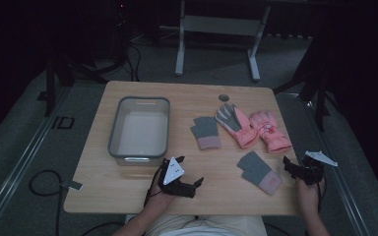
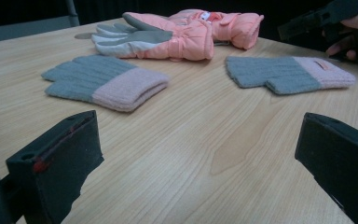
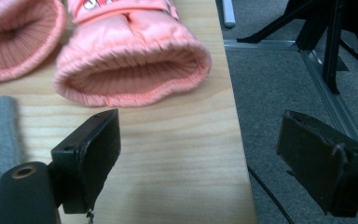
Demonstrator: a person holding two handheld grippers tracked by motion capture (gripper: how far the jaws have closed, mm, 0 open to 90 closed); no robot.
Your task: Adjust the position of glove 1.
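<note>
On a pale wooden table (image 1: 128, 182) beside a clear plastic bin (image 1: 140, 129), four gloves lie waiting: two grey knit gloves with pink cuffs and a pair of pink ski gloves. Nearest the right gripper (image 1: 295, 169) is one pink ski glove (image 3: 130, 60), its open cuff facing the tool close to the table's right edge; the nearer grey knit glove (image 1: 259, 171) rests just to that gripper's left. A clumsy push here could likely nudge the ski glove off the edge onto the carpet, and a shallow pinch on the puffy cuff might slip. Jaws of the right gripper stand wide apart, holding nothing, one over the wood and the other out past the edge. Across the front, the left gripper (image 1: 189, 187) hovers low over bare wood, its jaws likewise spread wide and empty, aimed toward the second grey knit glove (image 2: 105, 84), which lies flat and well apart from it. Reaching for that glove, the trailing cable could snag the bin.
</note>
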